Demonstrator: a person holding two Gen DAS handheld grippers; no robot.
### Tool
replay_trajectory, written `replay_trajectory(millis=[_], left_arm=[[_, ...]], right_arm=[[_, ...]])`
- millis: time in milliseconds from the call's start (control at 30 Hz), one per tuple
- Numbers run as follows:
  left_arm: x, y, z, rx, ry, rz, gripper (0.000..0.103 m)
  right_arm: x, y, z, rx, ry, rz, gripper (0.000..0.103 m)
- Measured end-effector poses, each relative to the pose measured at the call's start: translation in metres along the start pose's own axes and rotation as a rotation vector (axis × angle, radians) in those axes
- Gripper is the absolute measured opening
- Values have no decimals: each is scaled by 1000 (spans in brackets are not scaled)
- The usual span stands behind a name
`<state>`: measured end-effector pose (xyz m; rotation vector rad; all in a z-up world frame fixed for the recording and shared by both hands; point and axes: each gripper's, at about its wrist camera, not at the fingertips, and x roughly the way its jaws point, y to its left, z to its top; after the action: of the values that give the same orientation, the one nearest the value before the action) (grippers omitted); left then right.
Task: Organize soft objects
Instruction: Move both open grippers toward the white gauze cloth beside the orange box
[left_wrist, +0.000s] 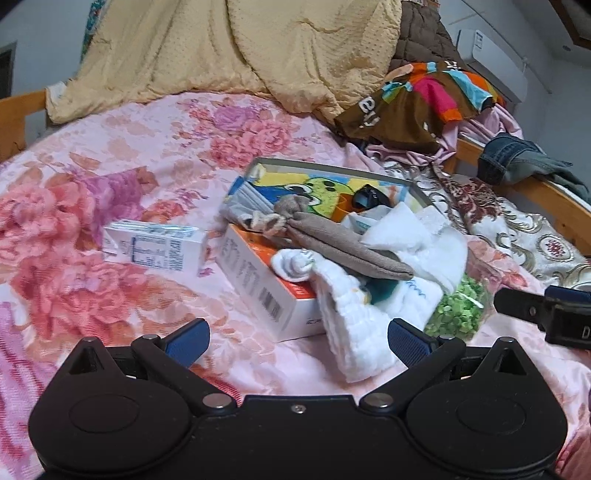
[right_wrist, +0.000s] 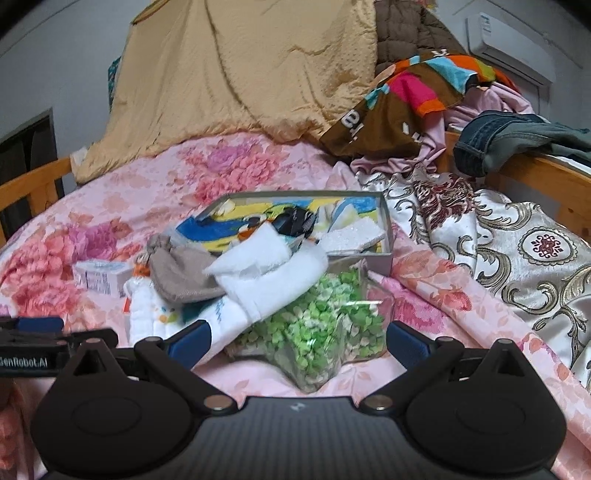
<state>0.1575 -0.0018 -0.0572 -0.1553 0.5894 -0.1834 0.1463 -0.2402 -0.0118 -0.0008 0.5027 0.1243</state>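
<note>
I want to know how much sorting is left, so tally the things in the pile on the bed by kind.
Boxes: 3 (grey tray box, orange-and-white box, small white carton)
White cloths and socks: at least 3, overlapping
Tan sock: 1
Clear container of green bits: 1
Total: at least 8

The left gripper (left_wrist: 298, 341) is hovering with its blue-padded fingers (left_wrist: 188, 341) spread wide, gripping nothing. The right gripper (right_wrist: 297, 343) is hanging beside it, its own fingers (right_wrist: 406, 343) likewise parted and empty. Each is showing at the edge of the other's view, level and close.
</note>
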Motion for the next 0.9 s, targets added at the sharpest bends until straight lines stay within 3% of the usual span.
replay_trajectory(millis=[267, 567, 900], left_arm=[[26, -3, 6, -40, 54, -99, 102], [49, -7, 9, -9, 83, -177, 102], [64, 6, 2, -115, 117, -201, 102]], right_arm=[[14, -9, 16, 1, -64, 24, 103], [57, -4, 34, -145, -124, 107, 103], [84, -8, 32, -157, -73, 185, 102]])
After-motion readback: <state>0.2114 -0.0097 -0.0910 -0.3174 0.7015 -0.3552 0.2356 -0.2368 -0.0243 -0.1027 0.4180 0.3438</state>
